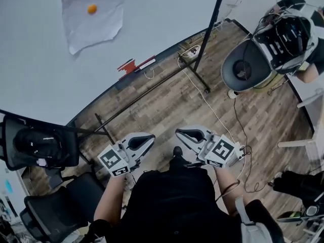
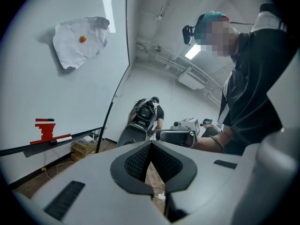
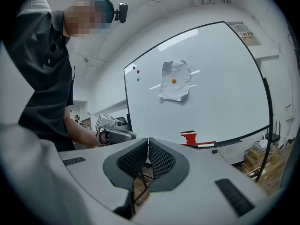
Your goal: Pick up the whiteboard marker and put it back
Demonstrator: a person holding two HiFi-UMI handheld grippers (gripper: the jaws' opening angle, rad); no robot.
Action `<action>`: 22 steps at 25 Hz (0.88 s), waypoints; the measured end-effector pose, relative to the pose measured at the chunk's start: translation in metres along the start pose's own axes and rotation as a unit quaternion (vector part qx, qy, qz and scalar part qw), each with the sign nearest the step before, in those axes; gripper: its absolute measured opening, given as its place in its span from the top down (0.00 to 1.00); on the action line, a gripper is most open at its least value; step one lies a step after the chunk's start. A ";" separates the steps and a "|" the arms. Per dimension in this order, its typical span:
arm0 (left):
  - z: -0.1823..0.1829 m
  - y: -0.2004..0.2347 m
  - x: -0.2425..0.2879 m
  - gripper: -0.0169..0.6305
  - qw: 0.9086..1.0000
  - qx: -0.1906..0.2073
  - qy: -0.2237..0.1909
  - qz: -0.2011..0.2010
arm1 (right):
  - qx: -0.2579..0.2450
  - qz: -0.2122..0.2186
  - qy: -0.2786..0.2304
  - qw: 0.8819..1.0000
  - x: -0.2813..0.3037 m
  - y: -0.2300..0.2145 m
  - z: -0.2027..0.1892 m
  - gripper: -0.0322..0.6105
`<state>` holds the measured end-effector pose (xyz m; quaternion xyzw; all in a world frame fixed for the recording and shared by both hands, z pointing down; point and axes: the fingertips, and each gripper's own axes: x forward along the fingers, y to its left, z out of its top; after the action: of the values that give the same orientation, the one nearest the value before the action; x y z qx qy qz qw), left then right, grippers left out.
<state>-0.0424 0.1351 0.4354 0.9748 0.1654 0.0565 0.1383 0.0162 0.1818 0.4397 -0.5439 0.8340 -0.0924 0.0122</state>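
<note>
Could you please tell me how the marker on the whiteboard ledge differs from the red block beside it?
The marker is white, while the red block is red all over. The marker is slim and long; the red block is chunkier and stepped. The marker lies flat along the ledge, whereas the red block stands taller against the whiteboard. Both rest side by side on that ledge, and neither is held.
</note>
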 end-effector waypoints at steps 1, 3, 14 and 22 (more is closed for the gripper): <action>0.004 0.008 0.008 0.95 1.000 0.002 -0.003 0.012 | -0.005 0.009 -0.001 1.000 -0.001 -0.013 0.002 0.92; 0.007 0.016 0.024 0.95 0.999 0.006 -0.002 0.032 | -0.015 0.027 -0.004 1.000 -0.004 -0.031 0.005 0.92; 0.041 0.139 0.043 0.95 0.994 -0.017 -0.009 0.103 | -0.023 0.104 0.056 0.993 0.078 -0.128 0.011 0.92; 0.028 0.172 0.044 0.95 0.995 -0.007 -0.020 0.097 | -0.073 0.078 0.059 0.993 0.095 -0.137 0.026 0.92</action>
<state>0.0564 -0.0127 0.4608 0.9862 0.0673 0.0510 0.1421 0.1045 0.0386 0.4441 -0.4700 0.8777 -0.0623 -0.0695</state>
